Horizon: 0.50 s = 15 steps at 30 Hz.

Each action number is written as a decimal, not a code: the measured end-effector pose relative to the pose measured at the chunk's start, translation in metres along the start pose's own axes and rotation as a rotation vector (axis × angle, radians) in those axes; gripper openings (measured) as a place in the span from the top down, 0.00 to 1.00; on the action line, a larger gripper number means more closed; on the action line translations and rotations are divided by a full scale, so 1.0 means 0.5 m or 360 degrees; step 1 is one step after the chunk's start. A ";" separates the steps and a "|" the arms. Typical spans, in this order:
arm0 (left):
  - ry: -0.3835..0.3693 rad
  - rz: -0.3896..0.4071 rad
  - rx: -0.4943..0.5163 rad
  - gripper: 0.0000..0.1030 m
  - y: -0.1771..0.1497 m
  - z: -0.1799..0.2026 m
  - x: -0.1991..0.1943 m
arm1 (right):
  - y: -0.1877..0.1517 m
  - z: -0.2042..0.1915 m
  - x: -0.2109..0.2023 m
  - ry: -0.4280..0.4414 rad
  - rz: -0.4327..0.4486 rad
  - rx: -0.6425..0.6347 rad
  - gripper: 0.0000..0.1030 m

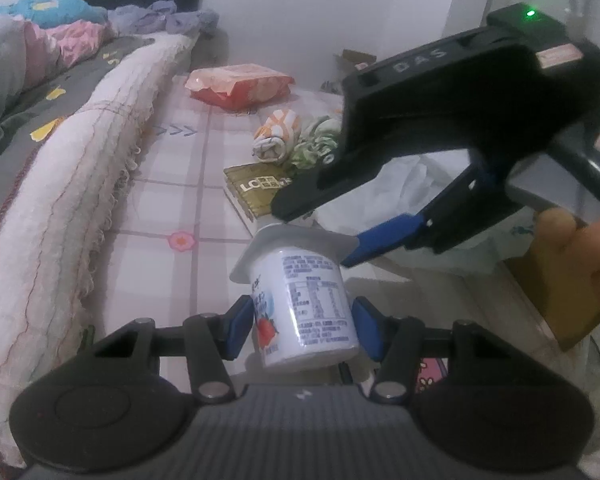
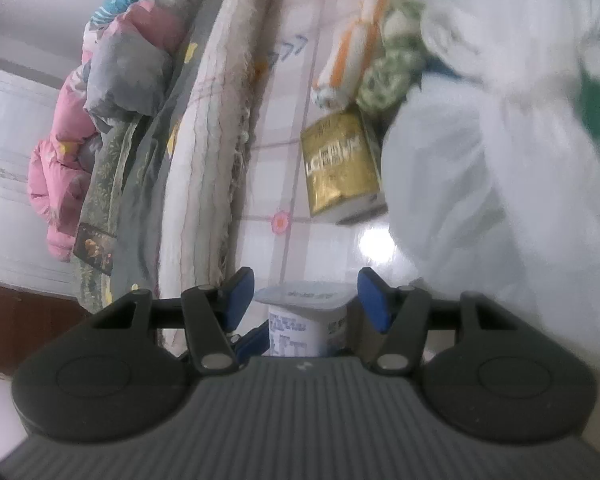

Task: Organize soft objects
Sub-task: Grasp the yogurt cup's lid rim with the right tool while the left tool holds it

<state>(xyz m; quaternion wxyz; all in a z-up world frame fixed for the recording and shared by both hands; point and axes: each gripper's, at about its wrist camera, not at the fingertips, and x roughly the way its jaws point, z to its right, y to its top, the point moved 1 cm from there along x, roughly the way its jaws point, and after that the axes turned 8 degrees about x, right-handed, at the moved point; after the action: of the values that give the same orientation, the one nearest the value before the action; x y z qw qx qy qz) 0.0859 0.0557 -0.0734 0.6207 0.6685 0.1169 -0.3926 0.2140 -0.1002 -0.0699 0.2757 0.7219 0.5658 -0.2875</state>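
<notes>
The yogurt cup [image 1: 300, 304] sits tilted between the 2 blue pads of the left gripper [image 1: 306, 330], its foil-lidded top leaning away from the camera, above a pink checked sheet [image 1: 172, 184]. The left pad presses the strawberry side of the cup; the right pad looks just against or barely off the printed label, so the grip reads as closed on the cup at a middling width.

The right gripper [image 1: 314, 236] reaches in from the upper right of the left wrist view, held by a hand [image 1: 580, 256]. 1 black finger lies over the far edge of the lid rim and 1 blue fingertip [image 1: 376, 242] touches the near edge, so the jaws straddle the lid.

From the right wrist view the same cup [image 2: 306, 320] appears from above, its lid between the right gripper's [image 2: 306, 300] pads with a gap showing on each side; whether they pinch the rim cannot be told here. A blue pad of the left gripper peeks out below.

Only the left view shows the orange snack bag [image 1: 240, 86] further off. Both views show the gold box [image 2: 340, 168], the orange-striped rolled cloth [image 2: 348, 56] and the green patterned cloth [image 2: 392, 68]. A blurred white plastic bag [image 2: 480, 160] fills the right view's right side, hiding what lies behind it.
</notes>
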 end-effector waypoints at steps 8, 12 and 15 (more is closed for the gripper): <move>-0.0013 0.0043 0.0090 0.46 -0.018 0.015 -0.012 | -0.014 0.020 0.021 0.0023 -0.0073 0.0117 0.38; -0.0018 0.0038 0.0102 0.46 -0.020 0.019 -0.013 | -0.016 0.034 0.032 0.0043 -0.0112 0.0189 0.36; -0.0013 0.0029 0.0130 0.46 -0.017 0.021 -0.013 | -0.020 0.033 0.033 0.0051 -0.0107 0.0185 0.36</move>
<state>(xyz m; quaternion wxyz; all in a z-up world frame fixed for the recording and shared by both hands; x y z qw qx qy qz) 0.0719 0.0497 -0.0745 0.5968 0.6929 0.0921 -0.3940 0.2056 -0.0990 -0.0941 0.2142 0.7218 0.5765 -0.3174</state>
